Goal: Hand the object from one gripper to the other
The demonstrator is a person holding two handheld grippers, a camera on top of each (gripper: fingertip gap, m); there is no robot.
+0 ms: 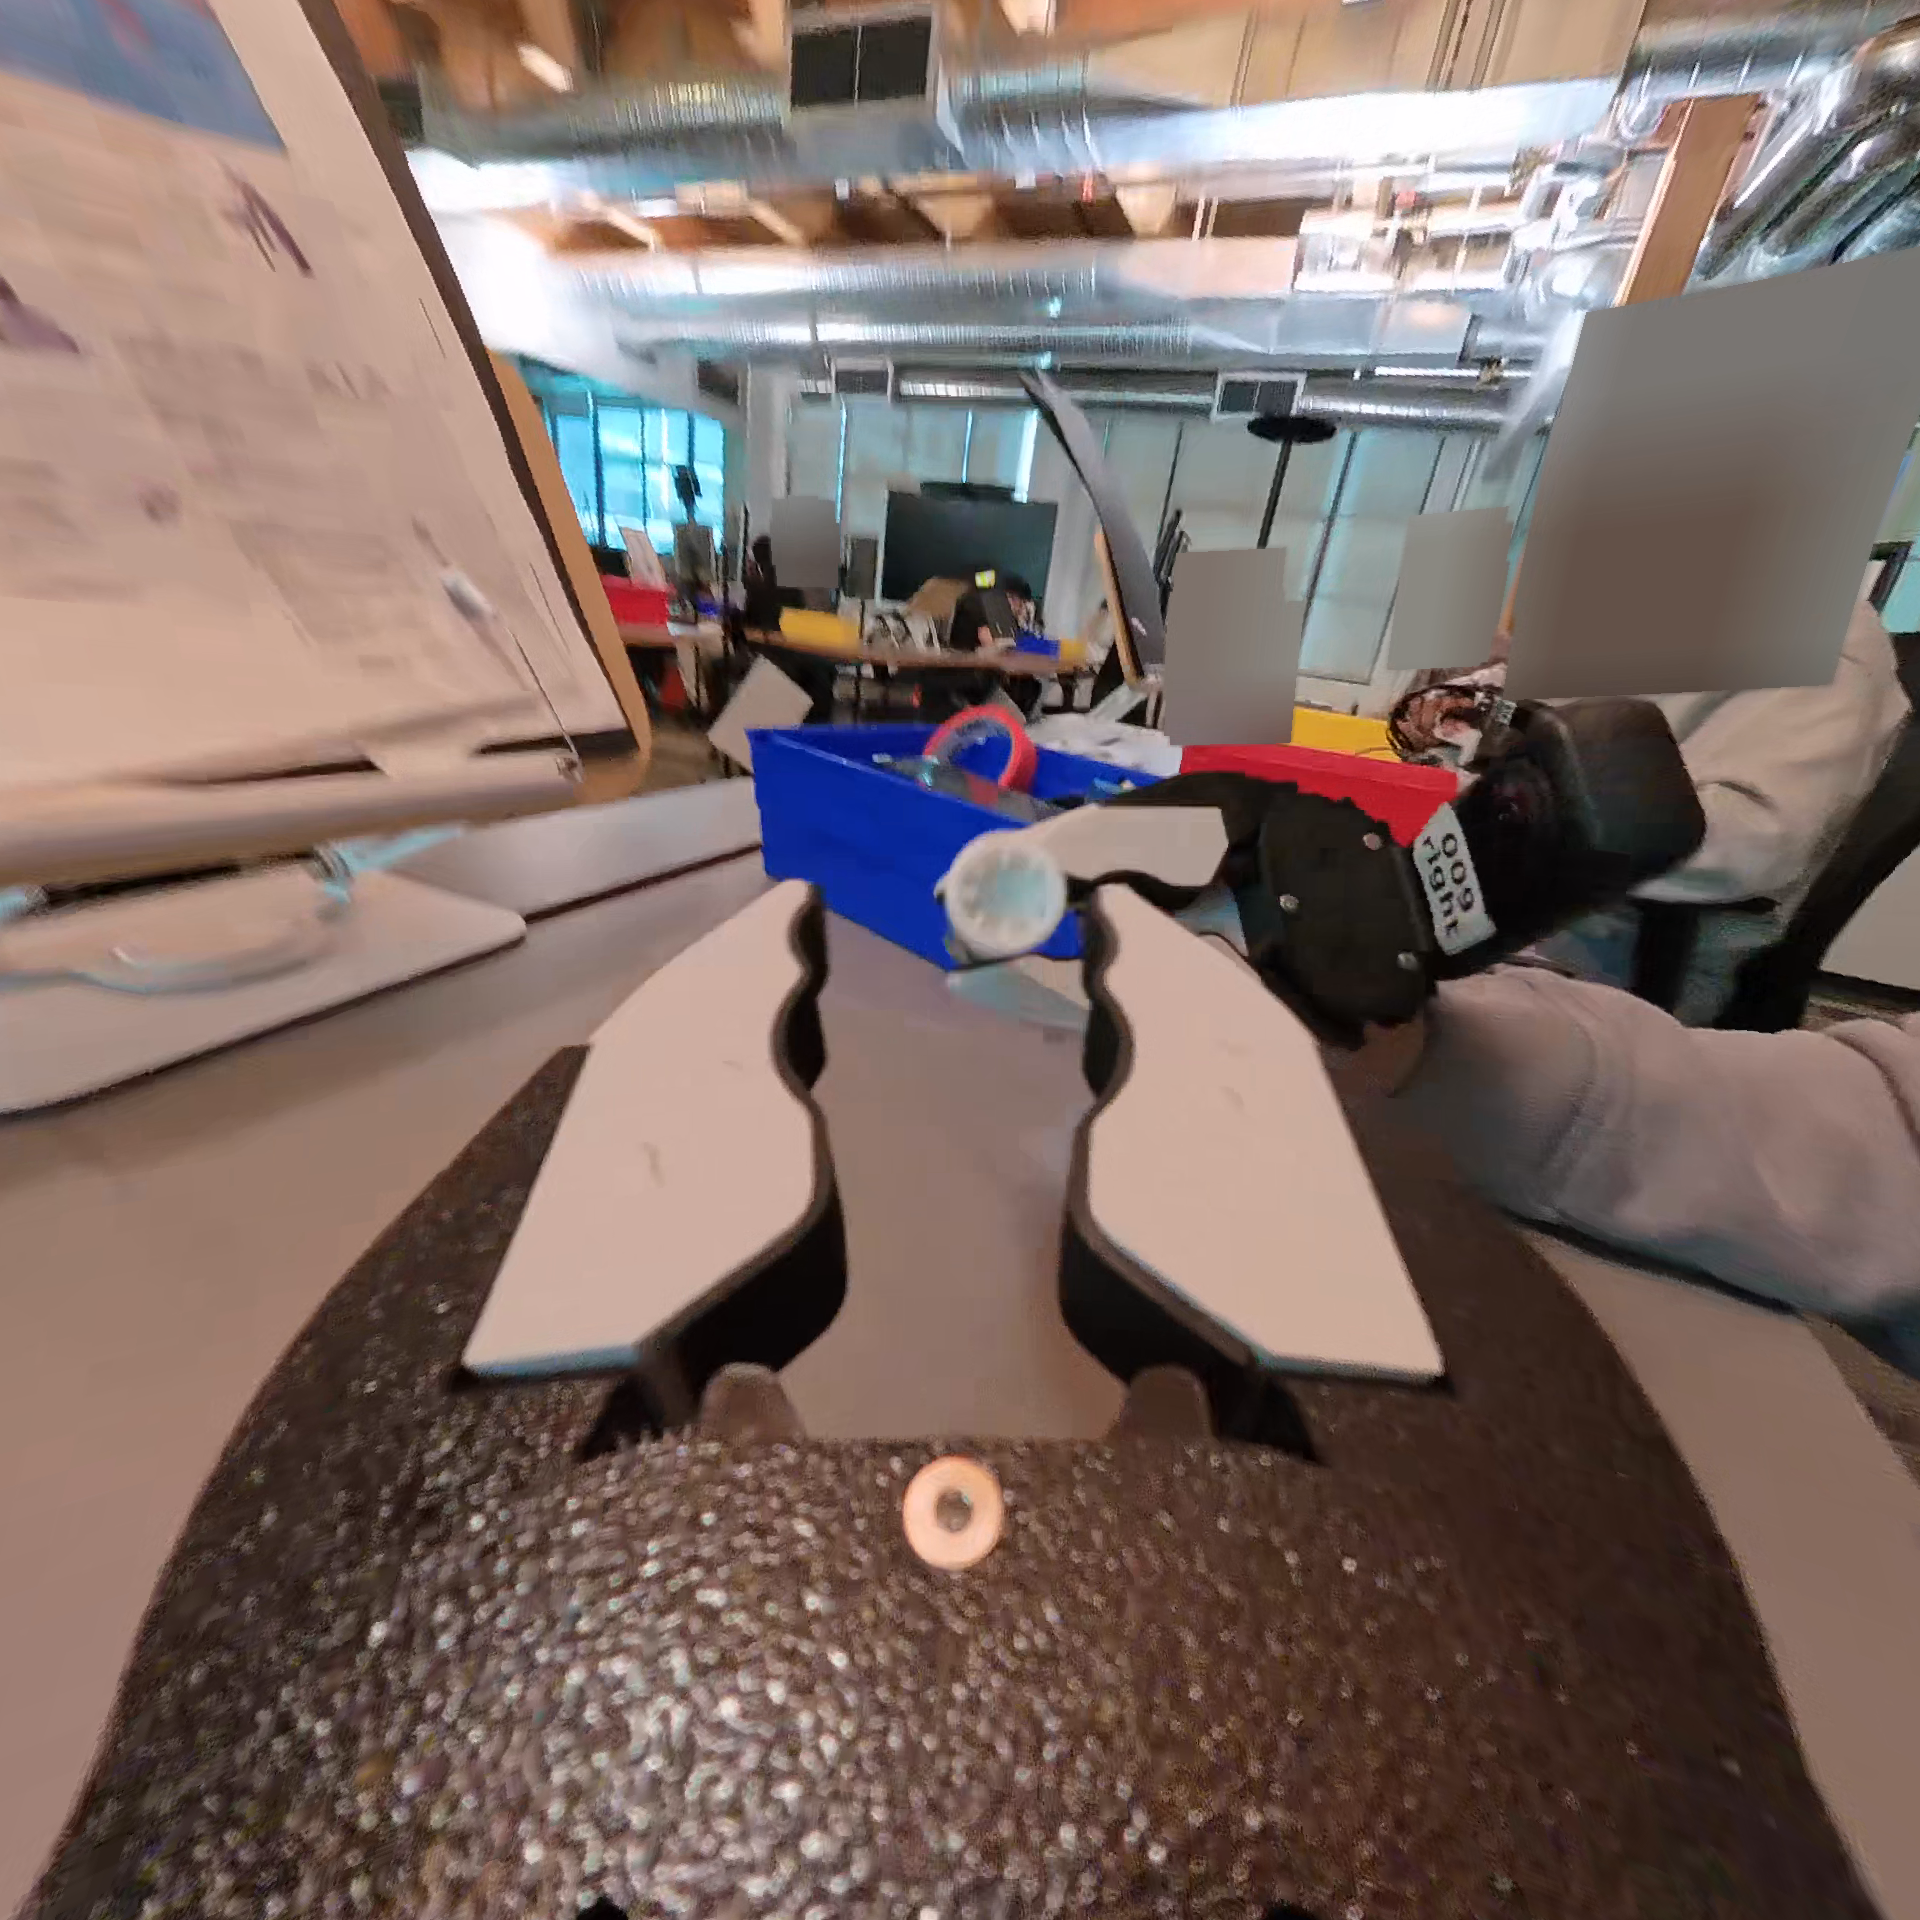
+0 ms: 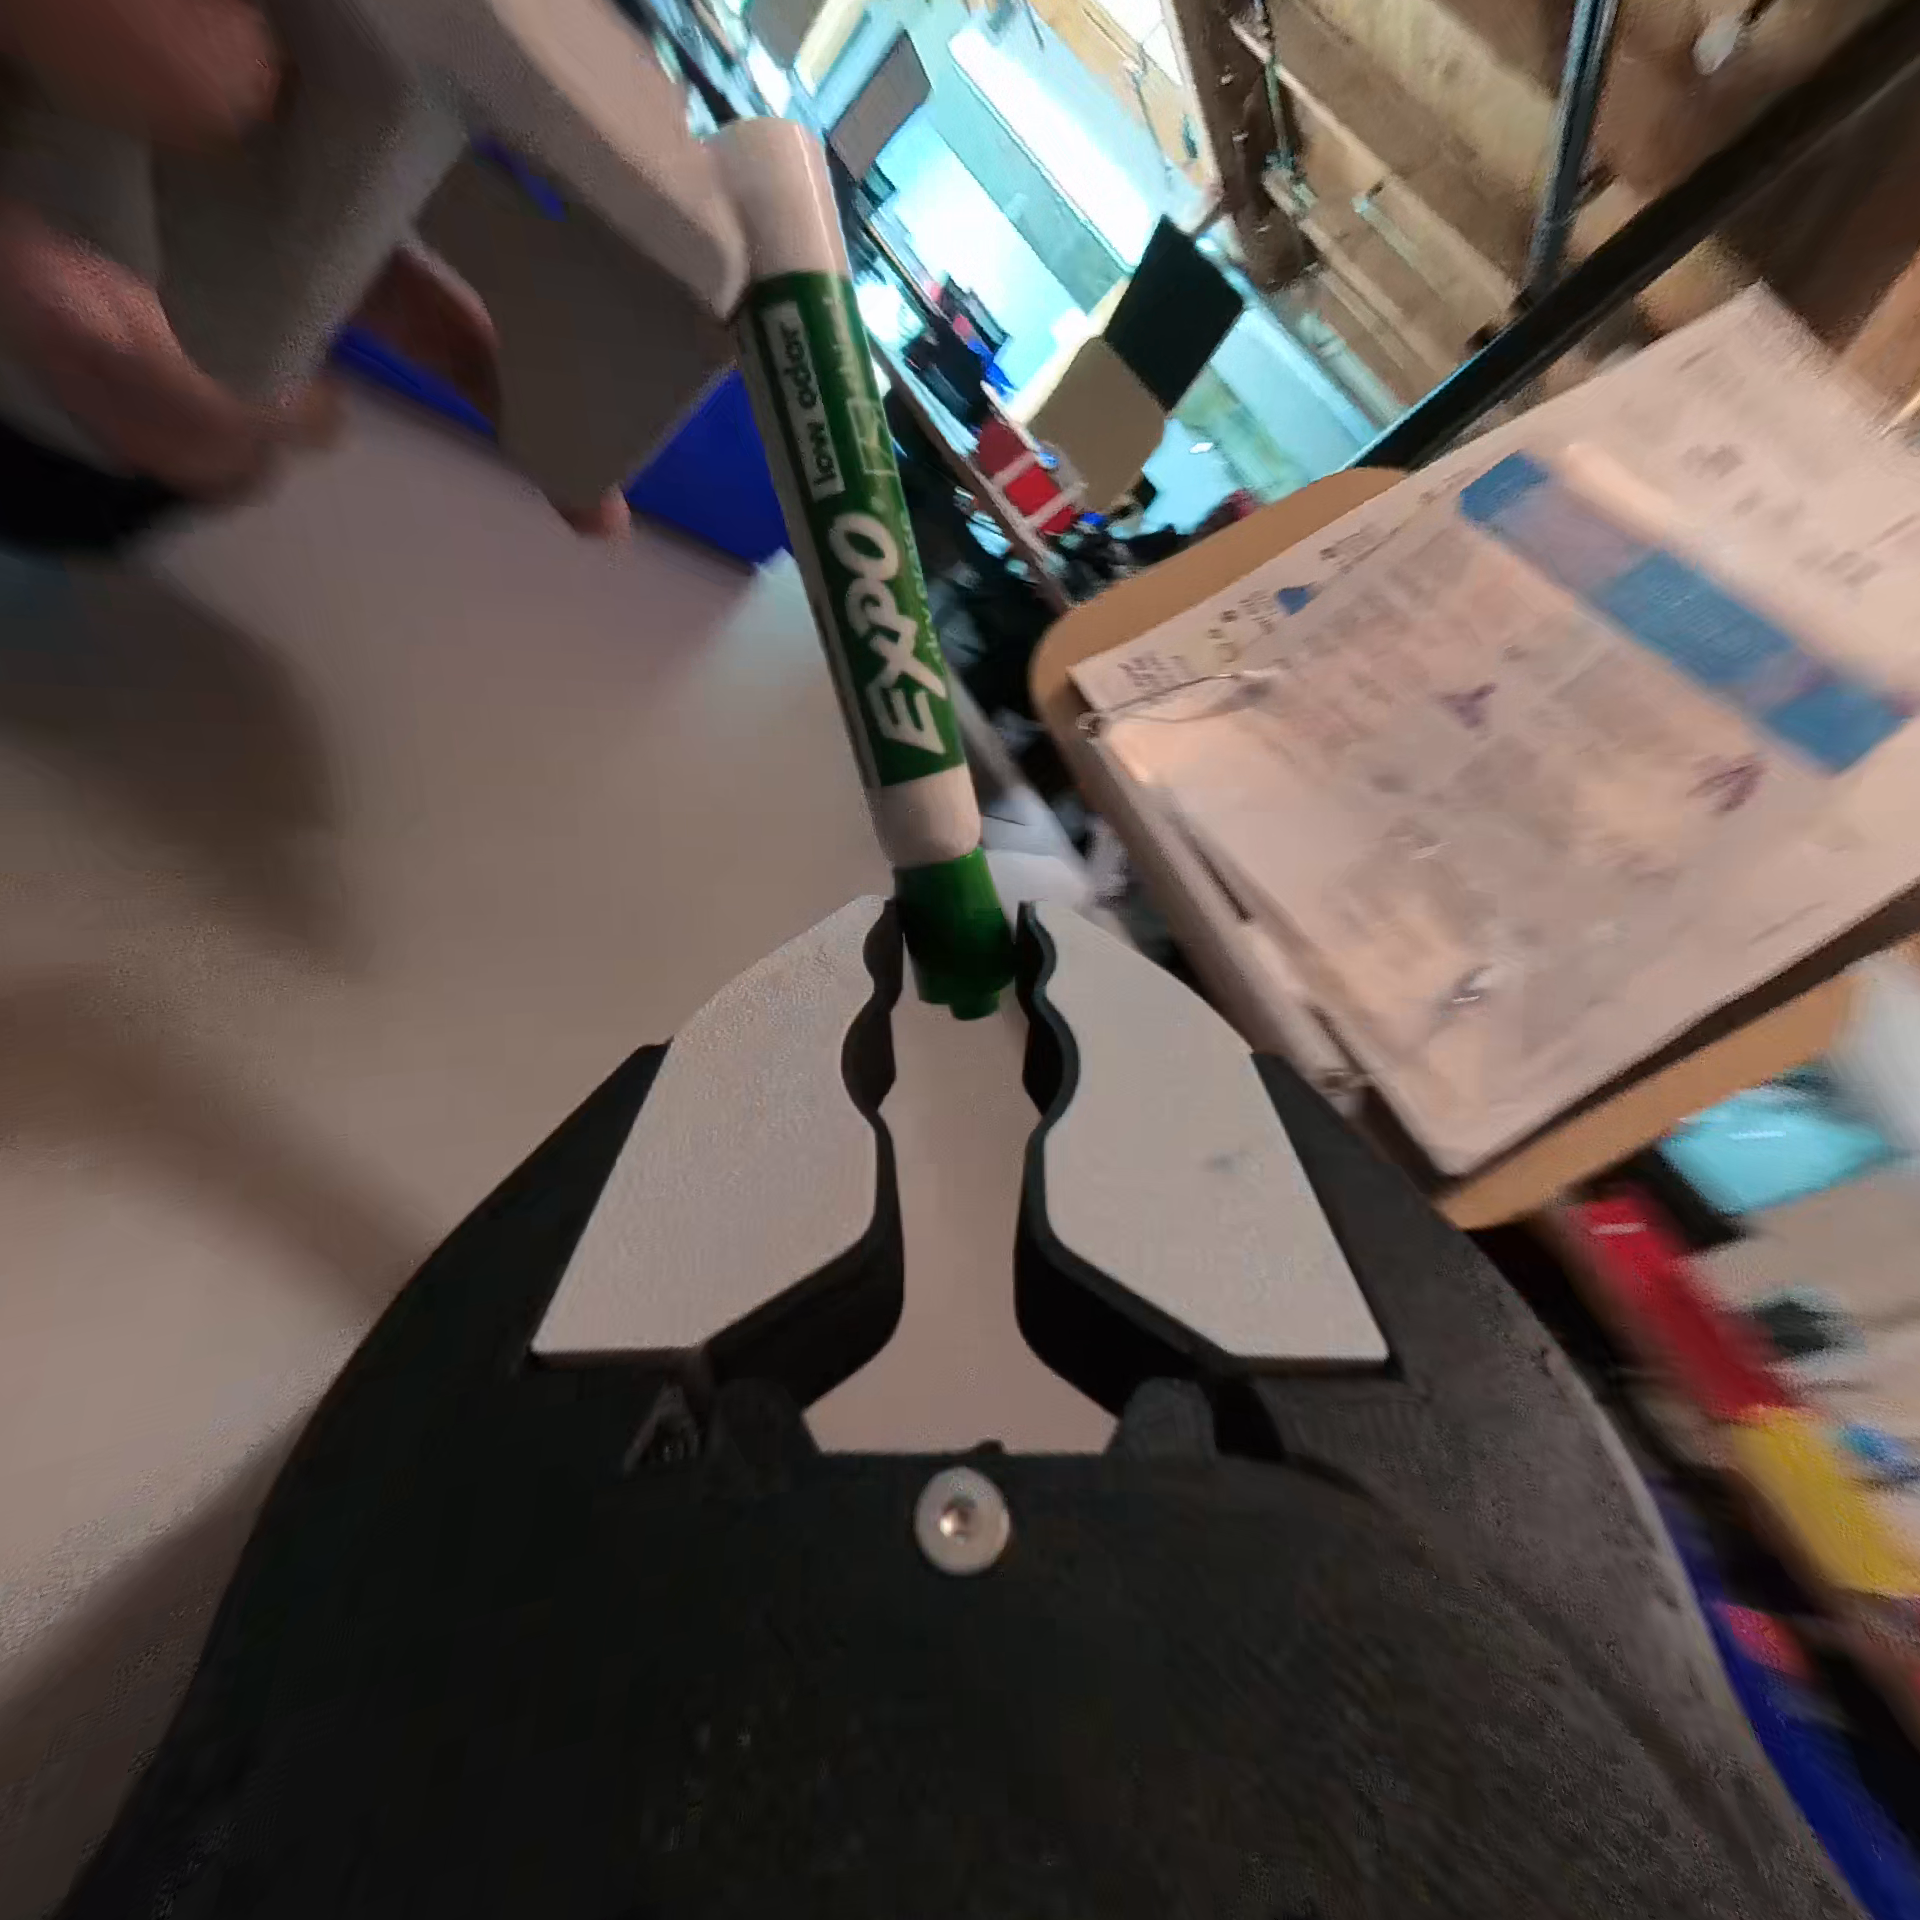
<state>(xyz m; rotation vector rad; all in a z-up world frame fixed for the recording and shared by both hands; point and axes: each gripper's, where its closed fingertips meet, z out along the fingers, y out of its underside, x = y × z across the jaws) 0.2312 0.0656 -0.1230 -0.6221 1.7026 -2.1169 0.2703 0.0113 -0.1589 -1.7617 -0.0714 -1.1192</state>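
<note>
One green-capped marker spans the gap between two handheld tools: the right gripper has its jaws closed on the green cap end, while the white far end sits just off one fingertip of the left gripper, whose jaws stand wide apart and empty. A clean handover likely calls for centring that free end between the open jaws and closing them before the right lets go. Beyond, on the worktop, a blue bin holds a red tape roll among indistinct items, with a red bin alongside.
</note>
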